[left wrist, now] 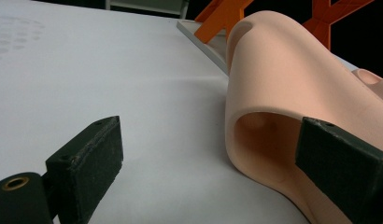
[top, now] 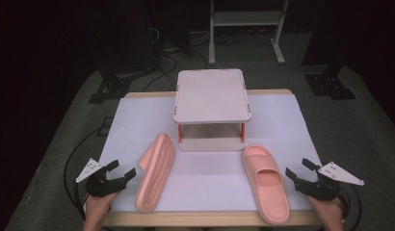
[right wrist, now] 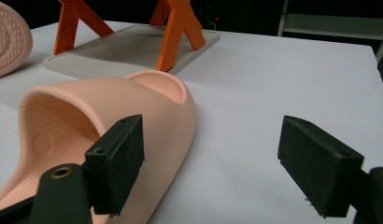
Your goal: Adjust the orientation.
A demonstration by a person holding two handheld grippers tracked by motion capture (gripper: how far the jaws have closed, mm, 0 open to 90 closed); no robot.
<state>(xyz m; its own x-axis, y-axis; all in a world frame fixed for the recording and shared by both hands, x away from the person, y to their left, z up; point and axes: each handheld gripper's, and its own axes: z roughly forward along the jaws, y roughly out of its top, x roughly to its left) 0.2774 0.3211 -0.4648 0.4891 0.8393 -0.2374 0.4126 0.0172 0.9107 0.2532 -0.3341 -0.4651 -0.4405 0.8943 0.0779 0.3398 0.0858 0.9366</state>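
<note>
Slippers (top: 155, 173) (top: 266, 183) on table (top: 210, 173), front of rack (top: 212, 94); left one on edge, right upright. Likely light, soft foam; best pinched at strap. Both grippers (top: 119, 174) (top: 297, 172) spread, empty, just beside.

Right slipper (right wrist: 110, 116): heel cut off by the lower edge. Left slipper (left wrist: 292, 102): sole side hidden, toe end cropped.
</note>
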